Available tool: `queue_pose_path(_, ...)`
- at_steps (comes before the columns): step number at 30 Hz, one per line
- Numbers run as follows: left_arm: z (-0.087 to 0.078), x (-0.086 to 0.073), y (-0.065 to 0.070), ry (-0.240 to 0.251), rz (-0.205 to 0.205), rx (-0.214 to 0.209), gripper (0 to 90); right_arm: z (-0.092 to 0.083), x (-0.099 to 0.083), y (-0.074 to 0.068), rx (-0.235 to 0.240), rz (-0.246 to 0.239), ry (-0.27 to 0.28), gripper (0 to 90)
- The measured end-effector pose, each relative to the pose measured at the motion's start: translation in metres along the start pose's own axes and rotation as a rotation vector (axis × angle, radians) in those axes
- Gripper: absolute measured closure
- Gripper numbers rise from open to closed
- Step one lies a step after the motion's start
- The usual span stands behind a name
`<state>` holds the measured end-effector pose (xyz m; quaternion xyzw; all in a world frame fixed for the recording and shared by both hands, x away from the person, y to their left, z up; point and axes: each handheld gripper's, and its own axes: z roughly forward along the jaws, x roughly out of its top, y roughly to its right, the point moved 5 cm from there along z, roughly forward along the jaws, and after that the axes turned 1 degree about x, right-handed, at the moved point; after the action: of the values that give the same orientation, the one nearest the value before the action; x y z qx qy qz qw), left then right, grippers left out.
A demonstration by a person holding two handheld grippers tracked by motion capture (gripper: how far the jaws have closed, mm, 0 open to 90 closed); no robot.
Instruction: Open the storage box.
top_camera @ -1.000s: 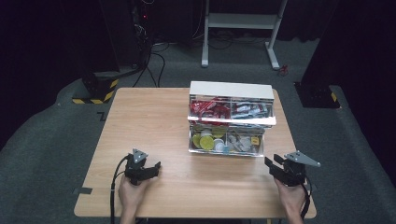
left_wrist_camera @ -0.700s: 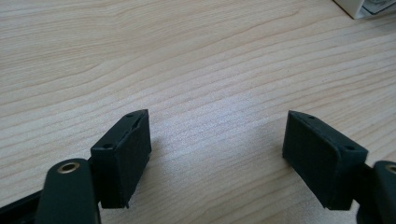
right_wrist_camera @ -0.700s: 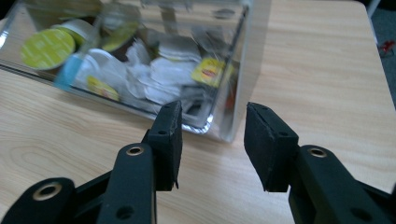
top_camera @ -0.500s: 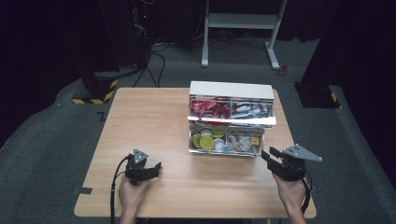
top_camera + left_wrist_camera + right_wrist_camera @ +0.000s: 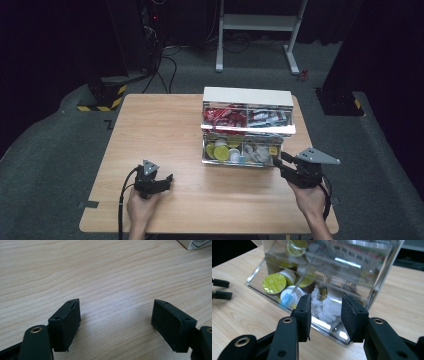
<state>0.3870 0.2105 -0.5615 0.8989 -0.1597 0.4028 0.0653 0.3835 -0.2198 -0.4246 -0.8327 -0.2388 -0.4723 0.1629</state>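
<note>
A: Which step does the figure show?

B: Nearest the camera, the left gripper [image 5: 159, 181] rests low on the bare table [image 5: 165, 125], jaws spread wide with only wood grain between them. Farther right, the right gripper [image 5: 325, 315] is on approach to the clear organiser box [image 5: 244, 131]; its jaws stand partly apart, empty, aimed at the near right corner of the lower tier. The step is judged to be the reach, with no grasp made

A: Where does the box sit, and what does the next move call for?

B: The box stands right of centre on the table, toward the far edge, its white-lidded upper tier set back above the lower one. The next move would call for the right gripper to settle on the corner wall or go over the rim for a piece inside; which is intended cannot be told

A: What stays hard to make out?

B: Green-topped capsules [image 5: 274, 283] and crumpled white sachets [image 5: 325, 306] show through the wall, though reflections blur the rear compartments. The red packets [image 5: 222, 116] above are too small to identify, and whether the lower tier is a drawer cannot be told
</note>
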Motion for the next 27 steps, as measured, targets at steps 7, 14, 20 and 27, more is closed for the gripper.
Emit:
queue_pose_path(7,0.0,0.0,0.0,0.0,0.002,-0.001,23.7,-0.007,0.02,-0.005,0.016,-0.031,0.032,57.9)
queue_pose_path(14,0.0,0.0,0.0,0.002,0.002,-0.002,23.8,-0.01,0.033,-0.014,0.029,-0.068,0.045,62.8)
queue_pose_path(20,0.0,0.0,0.0,0.001,0.002,-0.002,23.8,-0.009,0.042,-0.017,0.033,-0.086,0.066,65.9)
queue_pose_path(27,0.0,0.0,0.0,0.001,0.003,-0.002,23.8,-0.006,0.05,-0.013,0.037,-0.073,0.082,67.8)
